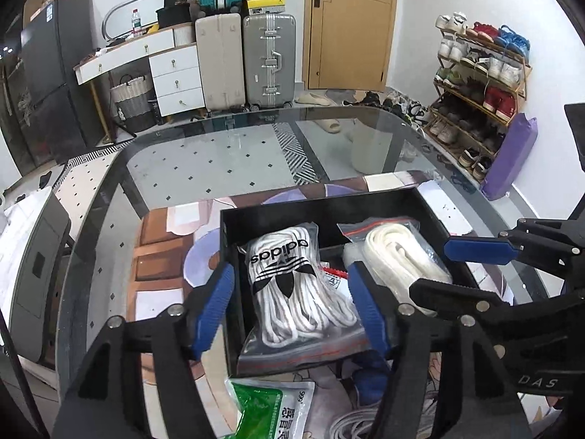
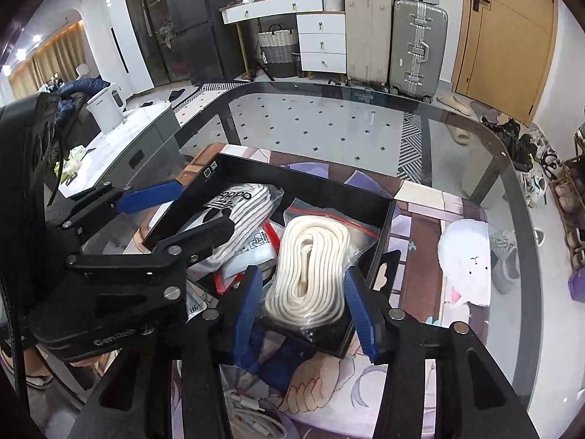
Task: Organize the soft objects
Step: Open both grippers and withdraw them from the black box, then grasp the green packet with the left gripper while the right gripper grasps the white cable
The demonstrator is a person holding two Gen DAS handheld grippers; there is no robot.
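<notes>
Left gripper (image 1: 292,307): jaws parted wide either side of the Adidas lace bag (image 1: 292,292), blue pads clear of it, holding nothing.
Adidas lace bag: white round laces in a clear zip bag, lying in the left part of the black box (image 1: 228,234).
Cream lace bag (image 2: 310,267): flat cream laces coiled in a zip bag, in the box's right part.
Right gripper (image 2: 303,307): jaws apart around the cream bag's near end, not pressing it.
Green sachet (image 1: 270,406): on the printed mat (image 2: 438,219), just before the box.
</notes>
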